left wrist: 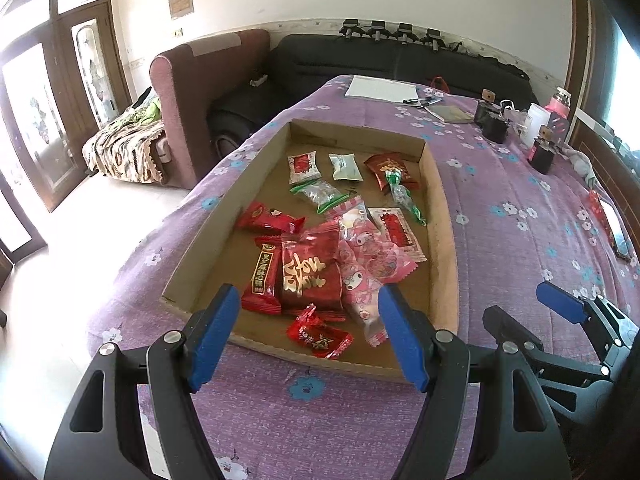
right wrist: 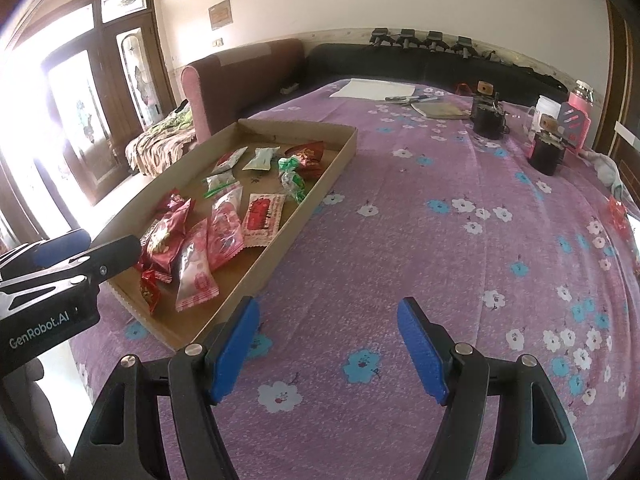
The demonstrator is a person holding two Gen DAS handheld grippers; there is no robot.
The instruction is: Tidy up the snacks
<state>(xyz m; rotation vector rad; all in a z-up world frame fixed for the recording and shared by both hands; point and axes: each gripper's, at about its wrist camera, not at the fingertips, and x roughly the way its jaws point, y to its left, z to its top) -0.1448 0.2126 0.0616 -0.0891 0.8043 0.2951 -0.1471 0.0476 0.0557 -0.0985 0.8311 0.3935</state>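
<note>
A shallow cardboard tray (left wrist: 440, 216) lies on the purple flowered cloth and holds several snack packets: a big red packet with gold writing (left wrist: 310, 272), a pink cartoon packet (left wrist: 364, 256), a green-and-clear packet (left wrist: 320, 195) and a small red candy (left wrist: 320, 336). My left gripper (left wrist: 310, 332) is open and empty, hovering over the tray's near edge above the small red candy. My right gripper (right wrist: 326, 350) is open and empty over bare cloth, right of the tray (right wrist: 280, 248). The same packets (right wrist: 224, 228) show in the right wrist view.
A red packet (right wrist: 616, 212) lies at the table's far right edge. Dark jars (right wrist: 546, 154), a pink bottle (right wrist: 578, 116), white paper (right wrist: 374, 89) and a notebook (right wrist: 440, 110) stand at the back. Sofas (left wrist: 392, 64) lie behind the table, with its left edge dropping to the floor.
</note>
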